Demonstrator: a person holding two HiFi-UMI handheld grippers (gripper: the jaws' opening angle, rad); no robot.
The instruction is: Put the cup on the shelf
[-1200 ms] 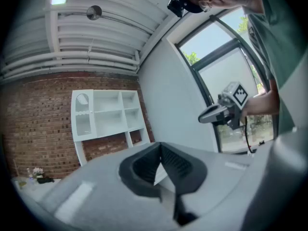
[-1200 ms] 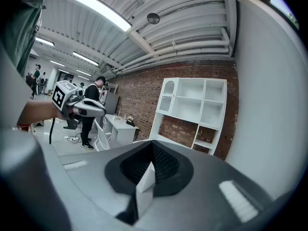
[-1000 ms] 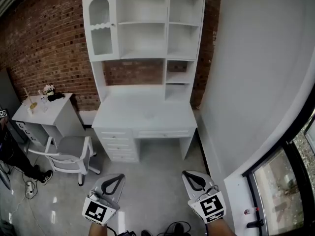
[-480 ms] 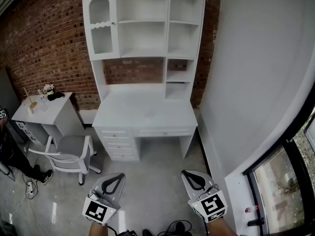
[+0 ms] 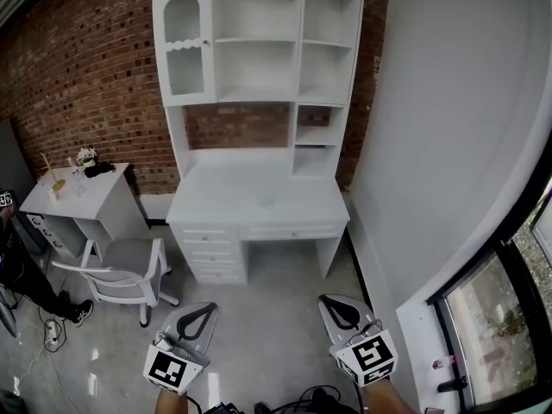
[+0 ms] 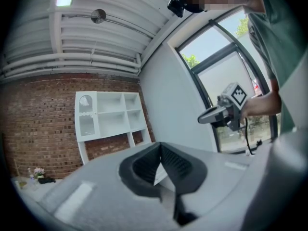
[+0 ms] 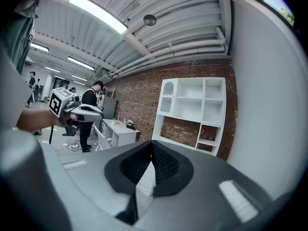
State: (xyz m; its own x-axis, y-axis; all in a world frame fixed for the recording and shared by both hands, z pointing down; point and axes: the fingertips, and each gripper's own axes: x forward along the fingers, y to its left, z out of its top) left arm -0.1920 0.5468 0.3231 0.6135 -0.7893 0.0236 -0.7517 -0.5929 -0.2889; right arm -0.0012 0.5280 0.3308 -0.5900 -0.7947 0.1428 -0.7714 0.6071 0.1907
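Before one shelf [image 5: 259, 46], two closed hand-held grippers [image 5: 200, 310] [image 5: 336, 304]

White shelf [image 5: 297, 41] atop a white table [image 5: 250, 198] against a brick wall [image 5: 86, 67], grey chair [image 5: 121, 266] and side table [image 5: 86, 192] at left, left gripper [image 5: 200, 314] and right gripper [image 5: 339, 312] low over the floor [image 5: 267, 317]

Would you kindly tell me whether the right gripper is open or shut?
Shut: the right gripper has its jaws meeting at the tips, with nothing between them.

Grey left claw [image 5: 205, 310] and right claw [image 5: 330, 305] each carry a black-and-white marker cube [image 5: 168, 370].
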